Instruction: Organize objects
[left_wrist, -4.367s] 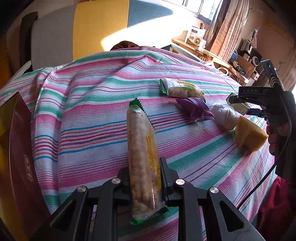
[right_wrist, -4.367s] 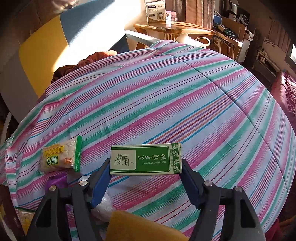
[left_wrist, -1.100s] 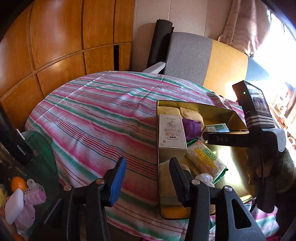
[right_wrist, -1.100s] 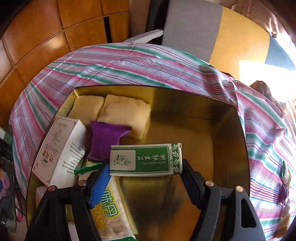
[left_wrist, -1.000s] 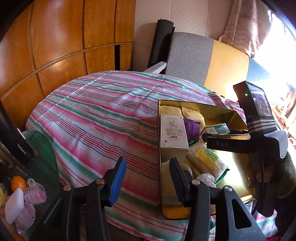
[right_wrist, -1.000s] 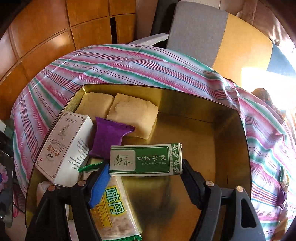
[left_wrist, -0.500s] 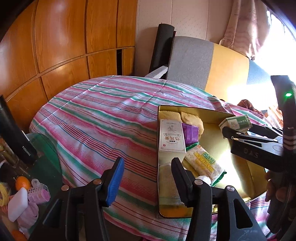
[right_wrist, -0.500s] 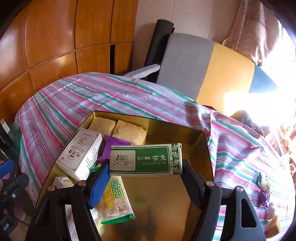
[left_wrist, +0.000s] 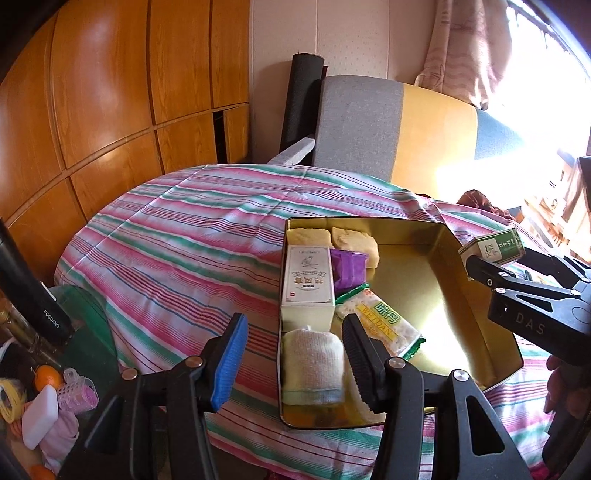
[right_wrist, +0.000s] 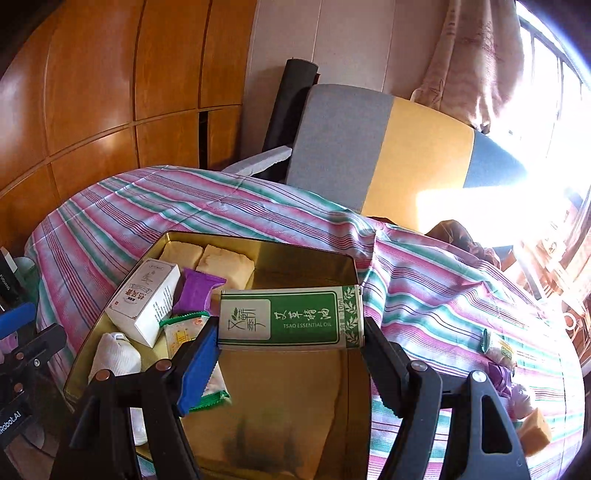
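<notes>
Holding the green essential-oil box (right_wrist: 290, 318) crosswise by its two ends in the right gripper (right_wrist: 290, 343) fingers, hanging above the gold tin (left_wrist: 476, 306), so probably best lowered flat onto the bare gold floor just under and ahead of the fingers, clear of the near rim. Left gripper (left_wrist: 291, 354) fingers partly spread, gripping nothing, white cloth roll (left_wrist: 312, 365) just beyond them; plenty of room right of the cracker pack (left_wrist: 380, 325), left side crowded.

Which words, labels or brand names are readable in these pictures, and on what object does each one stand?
"TSAO ESSENTIAL OIL", "10ml": green box, held in the right gripper.
"WEIDAN": cracker packet in the gold tin.
"DAS": side of the right gripper, left view.
"FUGUANG": black flask.
"Robot.AI": left gripper body, first letters cut off.
White box: Chinese print, too small to read.
</notes>
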